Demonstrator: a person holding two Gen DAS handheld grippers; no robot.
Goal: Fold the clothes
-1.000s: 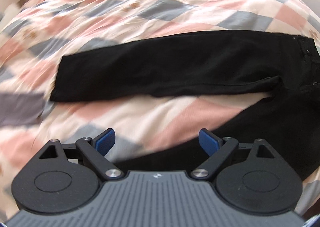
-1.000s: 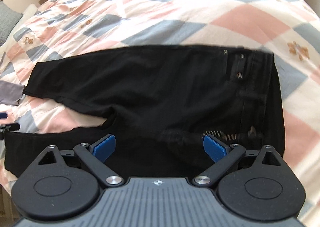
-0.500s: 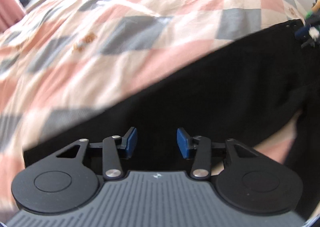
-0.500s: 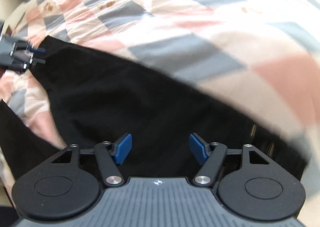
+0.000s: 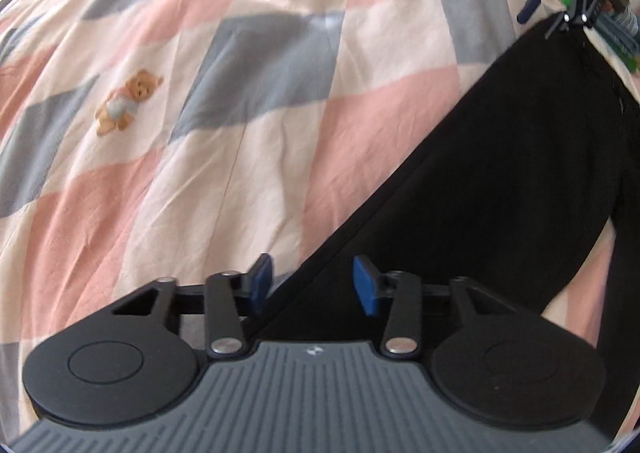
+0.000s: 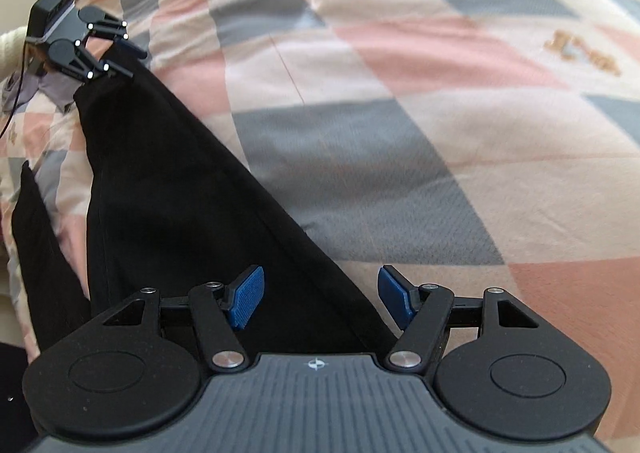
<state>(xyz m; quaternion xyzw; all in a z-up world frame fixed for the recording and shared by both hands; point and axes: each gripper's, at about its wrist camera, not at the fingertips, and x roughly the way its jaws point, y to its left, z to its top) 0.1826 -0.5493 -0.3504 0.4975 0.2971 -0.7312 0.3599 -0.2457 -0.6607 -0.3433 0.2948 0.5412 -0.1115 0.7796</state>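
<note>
**Both grippers have closed in on the trousers' far edge**

Left wrist: the left gripper [image 5: 313,285], high above a second ago, now straddles the black trousers' [image 5: 500,181] edge on the bed [image 5: 240,101], fingers apart.

Right wrist: the right gripper [image 6: 320,295] likewise straddles the edge, fingers apart, ready to pinch.

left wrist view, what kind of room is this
Most likely a bedroom: black trousers lie spread on a bed under a pink, grey and white checked quilt printed with teddy bears.
</note>
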